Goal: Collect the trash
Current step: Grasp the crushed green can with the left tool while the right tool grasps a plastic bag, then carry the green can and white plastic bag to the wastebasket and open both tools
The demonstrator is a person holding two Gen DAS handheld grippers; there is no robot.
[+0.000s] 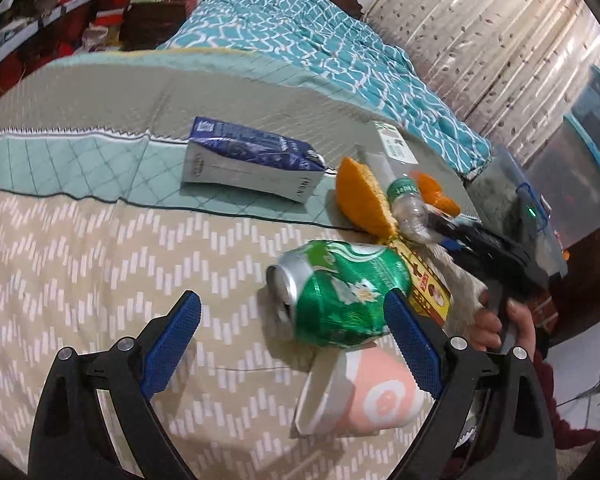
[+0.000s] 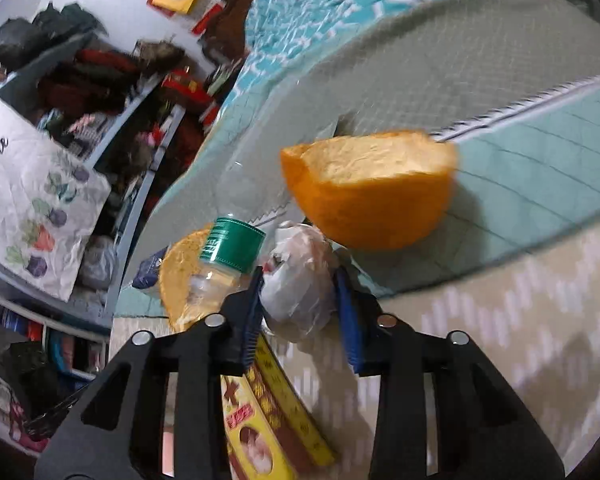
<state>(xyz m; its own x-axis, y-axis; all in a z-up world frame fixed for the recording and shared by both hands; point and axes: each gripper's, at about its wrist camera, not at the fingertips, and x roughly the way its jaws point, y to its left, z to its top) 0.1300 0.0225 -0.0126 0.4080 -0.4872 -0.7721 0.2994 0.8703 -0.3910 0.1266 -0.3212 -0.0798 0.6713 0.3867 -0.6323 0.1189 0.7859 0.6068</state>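
Trash lies on the bed (image 1: 80,240). A crushed green can (image 1: 340,292) sits just ahead of my left gripper (image 1: 294,316), which is open, its right finger beside the can's end. A pink and white paper cup (image 1: 364,396) lies under that finger, and a blue and white carton (image 1: 248,156) farther back. My right gripper (image 2: 300,300) is shut on a crumpled clear plastic bottle (image 2: 296,280) with a green cap (image 2: 236,240). Orange peel halves (image 2: 368,196) flank the bottle. A yellow box (image 2: 260,400) lies below the right gripper.
A teal patterned quilt (image 1: 320,40) is bunched at the back of the bed. Cluttered shelves (image 2: 100,92) and a printed white bag (image 2: 32,184) stand beside it. Clear storage bins (image 1: 572,168) and a curtain are off the other side. A hand (image 1: 516,328) holds the right gripper.
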